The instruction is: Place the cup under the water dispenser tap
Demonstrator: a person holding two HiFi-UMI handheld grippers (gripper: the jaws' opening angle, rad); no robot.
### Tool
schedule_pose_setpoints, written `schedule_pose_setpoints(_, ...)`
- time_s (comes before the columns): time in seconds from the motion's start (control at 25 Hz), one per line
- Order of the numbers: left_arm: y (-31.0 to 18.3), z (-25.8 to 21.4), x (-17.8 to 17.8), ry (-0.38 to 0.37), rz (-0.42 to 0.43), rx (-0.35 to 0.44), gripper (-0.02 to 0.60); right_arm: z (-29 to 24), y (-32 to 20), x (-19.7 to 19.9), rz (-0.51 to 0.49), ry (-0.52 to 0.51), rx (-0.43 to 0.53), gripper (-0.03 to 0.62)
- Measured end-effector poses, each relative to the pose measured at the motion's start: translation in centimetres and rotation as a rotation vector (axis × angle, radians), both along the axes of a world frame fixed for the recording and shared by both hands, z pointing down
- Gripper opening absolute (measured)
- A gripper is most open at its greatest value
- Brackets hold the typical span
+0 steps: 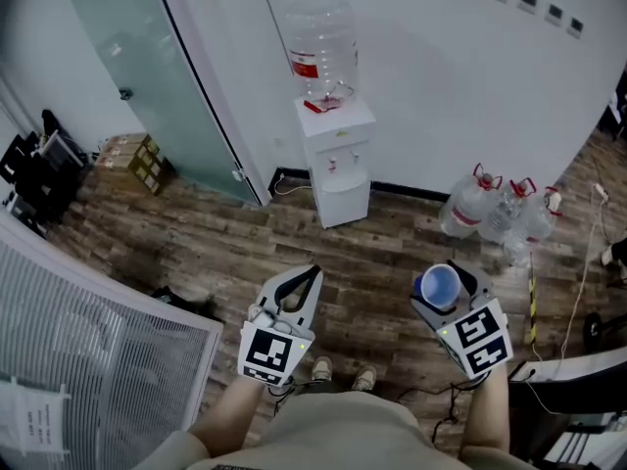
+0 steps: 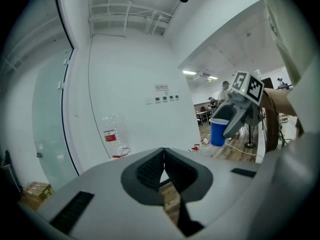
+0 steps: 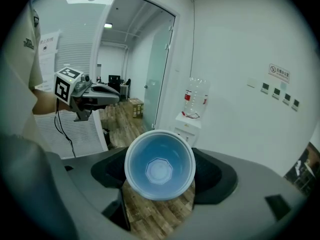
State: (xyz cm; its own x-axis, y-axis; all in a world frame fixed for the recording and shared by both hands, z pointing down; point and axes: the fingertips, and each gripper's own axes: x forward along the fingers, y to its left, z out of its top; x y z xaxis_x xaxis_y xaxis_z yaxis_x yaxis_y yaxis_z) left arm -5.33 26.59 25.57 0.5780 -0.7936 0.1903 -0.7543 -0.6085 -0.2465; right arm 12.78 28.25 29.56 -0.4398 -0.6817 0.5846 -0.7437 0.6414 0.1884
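A white water dispenser (image 1: 336,160) stands against the far wall with a nearly empty clear bottle (image 1: 321,52) on top; its taps sit in the recess on its front. My right gripper (image 1: 443,284) is shut on a blue cup (image 1: 440,286), held upright with its mouth towards the camera (image 3: 160,165), well short of the dispenser (image 3: 189,126). My left gripper (image 1: 315,272) is level beside it, jaws closed together with nothing between them (image 2: 164,153). From the left gripper view the cup (image 2: 218,132) shows in the right gripper (image 2: 231,123).
Several spare water jugs (image 1: 495,211) stand on the wood floor right of the dispenser. A frosted glass door (image 1: 157,76) and cardboard boxes (image 1: 137,160) are to its left. A white slatted panel (image 1: 88,360) fills the near left. The person's shoes (image 1: 343,372) are below.
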Motion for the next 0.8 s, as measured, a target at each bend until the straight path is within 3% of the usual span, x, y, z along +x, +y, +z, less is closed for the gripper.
schedule_pose_setpoints(0.4, -0.9, 0.8, 2.2, -0.019, -0.049, 0.0, 0.008, 1.3, -1.3, 3.0, -0.025, -0.02, -0.01, 0.376)
schedule_pose_setpoints(0.8, -4.4, 1.7, 1.0, -0.013, -0.081, 0.012, 0.008, 3.0, -5.5, 1.7, -0.056, -0.018, -0.022, 0.376)
